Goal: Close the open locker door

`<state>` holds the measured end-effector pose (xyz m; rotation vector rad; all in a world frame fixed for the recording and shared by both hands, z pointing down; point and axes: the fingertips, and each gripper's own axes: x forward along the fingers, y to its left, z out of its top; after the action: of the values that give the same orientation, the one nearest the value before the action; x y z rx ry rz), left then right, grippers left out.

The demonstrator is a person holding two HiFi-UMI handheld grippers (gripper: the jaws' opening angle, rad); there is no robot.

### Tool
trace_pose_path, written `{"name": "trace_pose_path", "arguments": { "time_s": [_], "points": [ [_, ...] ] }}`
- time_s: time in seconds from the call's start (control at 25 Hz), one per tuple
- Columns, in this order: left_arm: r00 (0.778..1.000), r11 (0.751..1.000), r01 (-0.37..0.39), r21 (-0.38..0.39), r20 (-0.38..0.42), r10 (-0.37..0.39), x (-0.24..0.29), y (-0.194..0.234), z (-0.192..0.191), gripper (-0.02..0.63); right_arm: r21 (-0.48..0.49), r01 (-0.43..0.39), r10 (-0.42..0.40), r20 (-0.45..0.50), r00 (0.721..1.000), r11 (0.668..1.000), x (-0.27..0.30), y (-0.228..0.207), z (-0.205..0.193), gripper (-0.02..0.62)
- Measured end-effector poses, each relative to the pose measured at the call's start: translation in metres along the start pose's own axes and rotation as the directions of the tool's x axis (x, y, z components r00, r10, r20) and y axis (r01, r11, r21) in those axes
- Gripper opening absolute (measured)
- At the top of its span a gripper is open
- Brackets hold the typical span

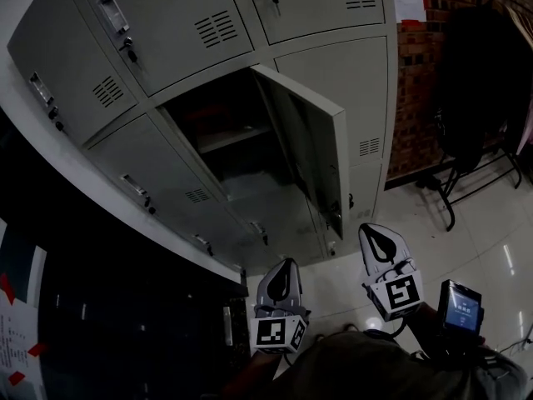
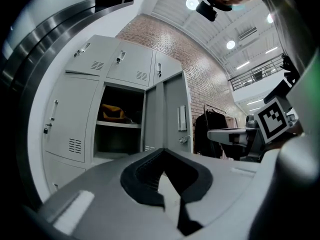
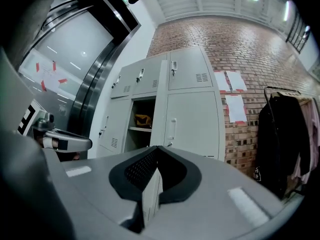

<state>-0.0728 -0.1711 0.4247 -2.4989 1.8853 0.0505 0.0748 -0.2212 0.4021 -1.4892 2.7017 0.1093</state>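
Both grippers are shut and empty: in each gripper view the two dark jaws meet at their tips with nothing between them. In the head view the left gripper (image 1: 287, 267) and the right gripper (image 1: 374, 233) sit side by side at the lower edge, pointing level toward the lockers.

Just beyond them stands the open grey metal locker door (image 1: 312, 152). It is hinged on the right side of its compartment (image 1: 208, 111) and swung out roughly square to the locker front, with its inner face turned to the left. Neither gripper touches it; the right gripper's tip lies close under the door's lower free corner in the head view.

Inside the compartment a flat grey shelf (image 1: 218, 138) runs across, and the left gripper view shows an orange-brown item (image 2: 112, 113) lying on it, too small to identify. The compartment belongs to a grey steel locker bank (image 1: 166, 23) whose other doors are closed, each with a handle and a vent.

To the right of the lockers is a red brick wall (image 1: 408, 107) with white paper sheets (image 3: 235, 108) stuck on it. Further right, black garments (image 1: 475, 73) hang on a black metal rack (image 1: 450, 198), which stands on the pale tiled floor (image 1: 483, 257). A small black device (image 1: 460, 308) with a lit screen sits just beside the right gripper.
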Motion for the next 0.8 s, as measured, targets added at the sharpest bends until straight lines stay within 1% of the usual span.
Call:
{"name": "trace_pose_path", "arguments": {
  "time_s": [0.12,0.28,0.52,0.8],
  "points": [
    [1.0,1.0,0.016,-0.005,-0.006,-0.016,0.008,0.005,-0.002,0.002,-0.006,0.005,-0.005,0.004,1.0,1.0,0.009,-0.003,0.003,0.011],
    [1.0,1.0,0.021,-0.013,-0.007,-0.021,0.017,0.011,-0.002,0.002,-0.018,-0.022,0.022,0.02,1.0,1.0,0.022,-0.005,0.012,0.043],
    [1.0,1.0,0.018,-0.019,0.004,-0.018,0.023,0.013,-0.002,0.002,-0.041,-0.081,0.083,0.053,0.995,0.996,0.038,-0.007,0.03,0.091],
    [1.0,1.0,-0.02,-0.019,0.01,0.021,0.02,0.02,0.002,0.002,-0.071,-0.182,0.187,0.073,0.98,0.981,0.045,0.001,0.04,0.127]
  ]
}}
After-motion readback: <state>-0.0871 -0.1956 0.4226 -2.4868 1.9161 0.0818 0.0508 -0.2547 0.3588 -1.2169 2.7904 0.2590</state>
